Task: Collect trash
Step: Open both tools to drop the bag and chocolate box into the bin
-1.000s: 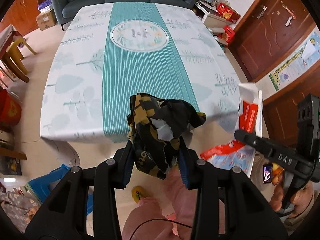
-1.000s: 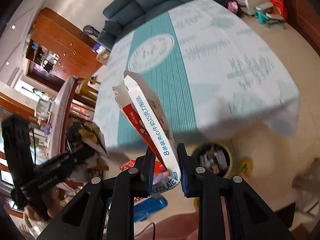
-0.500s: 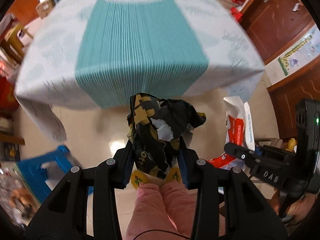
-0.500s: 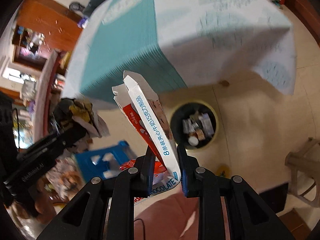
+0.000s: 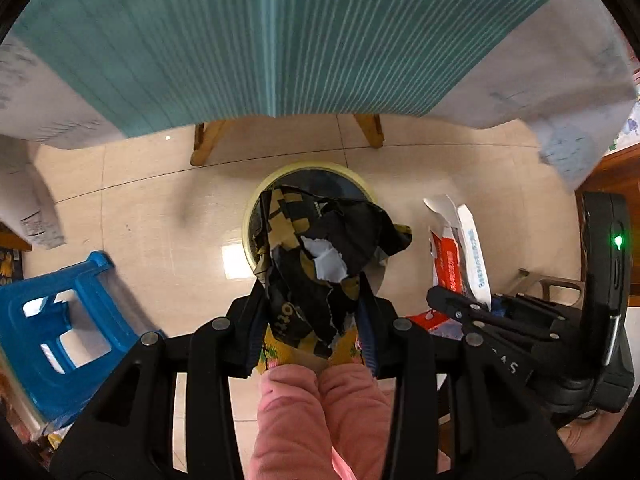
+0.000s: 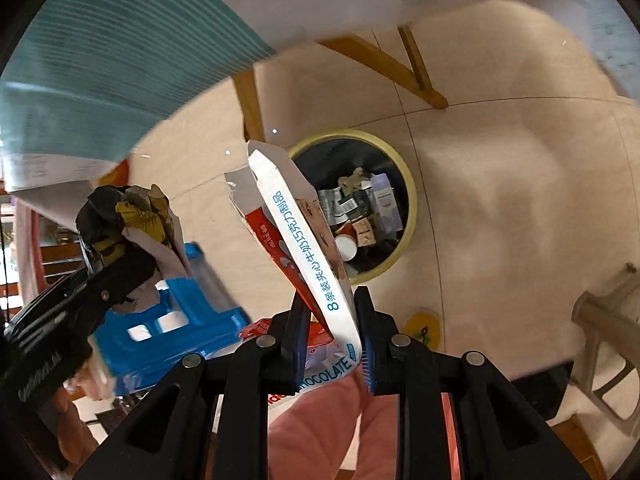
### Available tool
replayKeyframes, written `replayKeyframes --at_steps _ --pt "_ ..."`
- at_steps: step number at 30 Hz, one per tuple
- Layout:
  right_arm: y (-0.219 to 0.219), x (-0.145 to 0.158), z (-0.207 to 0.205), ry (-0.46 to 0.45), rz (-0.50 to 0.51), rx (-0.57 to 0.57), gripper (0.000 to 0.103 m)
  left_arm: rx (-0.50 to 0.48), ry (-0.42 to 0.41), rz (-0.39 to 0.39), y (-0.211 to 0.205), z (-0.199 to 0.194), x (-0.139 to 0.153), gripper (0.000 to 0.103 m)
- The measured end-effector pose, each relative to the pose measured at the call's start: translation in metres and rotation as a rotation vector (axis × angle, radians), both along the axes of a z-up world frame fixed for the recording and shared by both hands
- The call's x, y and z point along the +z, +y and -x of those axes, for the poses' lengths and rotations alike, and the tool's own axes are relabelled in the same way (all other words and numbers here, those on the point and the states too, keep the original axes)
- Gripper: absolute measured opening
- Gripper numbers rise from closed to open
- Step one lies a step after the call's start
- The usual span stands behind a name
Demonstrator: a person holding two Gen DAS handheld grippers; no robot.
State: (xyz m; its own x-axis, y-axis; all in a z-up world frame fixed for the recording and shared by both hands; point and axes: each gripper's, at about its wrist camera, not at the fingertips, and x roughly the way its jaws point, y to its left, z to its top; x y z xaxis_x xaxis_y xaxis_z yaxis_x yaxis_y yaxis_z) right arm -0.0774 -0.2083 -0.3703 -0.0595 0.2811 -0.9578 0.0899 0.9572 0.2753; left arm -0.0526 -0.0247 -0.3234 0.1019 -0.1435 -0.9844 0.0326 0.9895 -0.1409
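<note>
Black-and-gold crumpled wrapper is clenched in the left hand-held gripper, hanging right above the round yellow-rimmed bin on the floor. Beside it, the right hand-held gripper grips a flattened red-and-white chocolate carton, tilted over the bin's near edge. Teal striped tablecloth drapes beyond the bin.
</note>
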Motion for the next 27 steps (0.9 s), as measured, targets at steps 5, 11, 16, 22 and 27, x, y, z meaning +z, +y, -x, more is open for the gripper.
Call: replayKeyframes --at_steps 5,11,16,22,27 --pt "0.005 -0.038 -0.017 0.017 0.018 -0.001 0.022 0.005 0.009 -0.013 -0.008 -0.013 -0.038 0.036" --pt "0.013 -0.063 -0.035 0.023 0.029 0.018 0.022 0.029 0.026 -0.021 -0.012 -0.025 -0.063 0.038" --pt "0.018 -0.073 -0.047 0.02 0.025 0.026 0.051 0.027 0.042 -0.056 -0.005 -0.029 -0.075 0.072" --pt "0.024 -0.071 -0.042 0.025 0.03 0.025 0.062 0.039 0.03 -0.107 0.004 -0.029 -0.081 0.084" --pt "0.021 -0.067 -0.037 0.01 0.037 0.012 0.063 0.04 0.013 -0.12 0.008 -0.026 -0.074 0.084"
